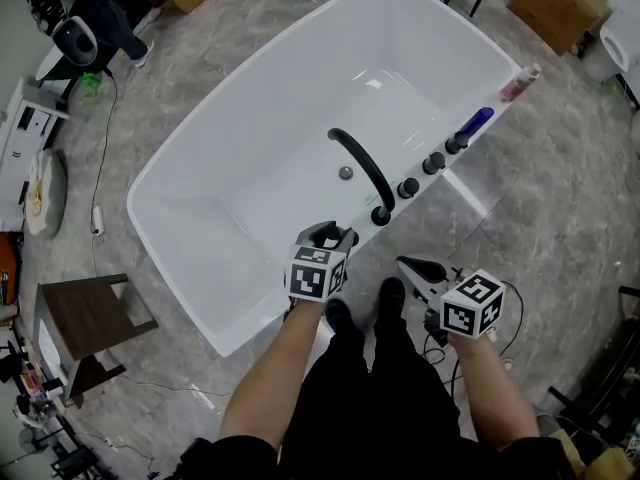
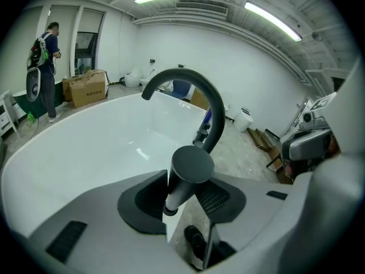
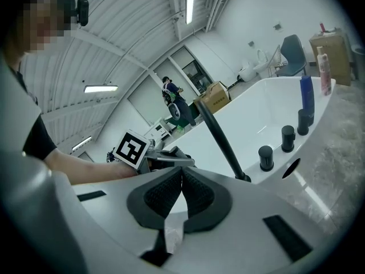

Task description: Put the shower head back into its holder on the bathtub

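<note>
My left tool (image 2: 183,200) grasps the shower head (image 2: 193,165) handle-down for the holder (image 3: 291,167) at two o'clock, my right tool (image 3: 181,201) clenched, empty.

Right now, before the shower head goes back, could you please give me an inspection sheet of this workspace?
Surface: white bathtub, nothing lying inside it.
Job's things: shower head, not yet seated; dark opening in the rim beside the knobs, possibly its holder.
Clutter: blue bottle and pink bottle on the rim.
Grippers: left hand-held gripper shut on the shower head; right hand-held gripper shut, empty.
Cables: one cable on the floor beside the tub.
Surroundings: cardboard boxes, brown stool, a person far off.
</note>
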Motion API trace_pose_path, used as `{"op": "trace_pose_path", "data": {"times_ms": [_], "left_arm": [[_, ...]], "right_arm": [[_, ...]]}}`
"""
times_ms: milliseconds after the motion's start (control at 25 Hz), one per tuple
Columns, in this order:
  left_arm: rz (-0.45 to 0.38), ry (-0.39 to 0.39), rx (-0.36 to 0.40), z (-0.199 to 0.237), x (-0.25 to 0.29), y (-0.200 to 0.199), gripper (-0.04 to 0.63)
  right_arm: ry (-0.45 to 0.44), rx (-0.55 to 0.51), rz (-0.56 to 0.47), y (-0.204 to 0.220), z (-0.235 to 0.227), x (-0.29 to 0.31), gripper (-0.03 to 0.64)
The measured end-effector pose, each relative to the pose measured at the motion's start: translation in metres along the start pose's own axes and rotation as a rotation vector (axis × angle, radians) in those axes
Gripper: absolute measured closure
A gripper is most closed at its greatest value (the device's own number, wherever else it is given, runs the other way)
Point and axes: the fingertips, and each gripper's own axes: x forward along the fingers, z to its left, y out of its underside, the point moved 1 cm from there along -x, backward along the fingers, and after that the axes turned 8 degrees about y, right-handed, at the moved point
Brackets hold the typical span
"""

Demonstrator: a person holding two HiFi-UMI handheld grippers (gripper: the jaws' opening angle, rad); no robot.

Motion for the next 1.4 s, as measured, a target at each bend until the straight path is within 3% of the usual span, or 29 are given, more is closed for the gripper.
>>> {"op": "trace_pose_path", "data": {"times_ms": [440, 760, 920, 1040, 1400], "left_arm": [[0.081, 0.003, 0.008, 0.008, 0.03, 0.029, 0.439], [0.092, 0.015, 0.025, 0.009, 0.03, 0.034, 0.436], [0.052, -0.015, 0.026, 0.01, 0.026, 0.021, 0.431], [0.034, -0.013, 0.027, 0.005, 0.018, 0.011, 0.386], [0.027, -0.009, 0.027, -0.011, 0.002, 0.001, 0.383]], "right_arm": [[0.017, 0.021, 0.003, 0.011, -0.006, -0.007, 0.6], [0.033, 0.041, -0.005, 0.015, -0.007, -0.015, 0.6], [0.017, 0.034, -0.009, 0.012, -0.006, -0.016, 0.6], [0.001, 0.035, -0.02, 0.006, -0.005, -0.017, 0.6], [-0.031, -0.004, -0.065, -0.022, 0.001, -0.026, 0.6]]}}
